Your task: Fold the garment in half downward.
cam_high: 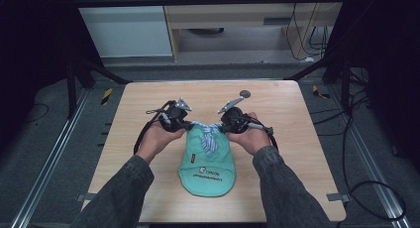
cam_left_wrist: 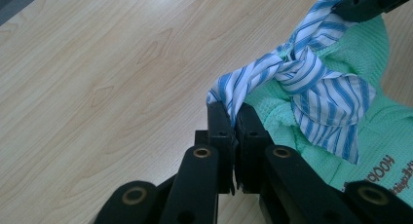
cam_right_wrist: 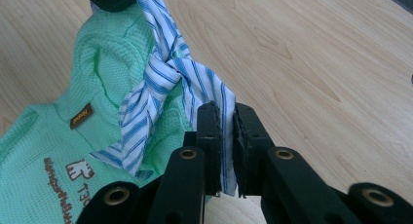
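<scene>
Across the wooden table (cam_high: 148, 139) we are pinching a striped tie (cam_left_wrist: 311, 87), left gripper (cam_left_wrist: 233, 118) and right gripper (cam_right_wrist: 225, 118) each clamped on one end, its knot lying on the green garment (cam_high: 208, 163), whose lettering is getting cut off.

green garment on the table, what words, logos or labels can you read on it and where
"T3" beside a brown bear-like logo on the green garment, the rest cut off.
"HOOK", cut off, printed in the left gripper view.
Line of small brown print under the logo: too blurred to read.
Small brown tag: lettering too small to read.
</scene>
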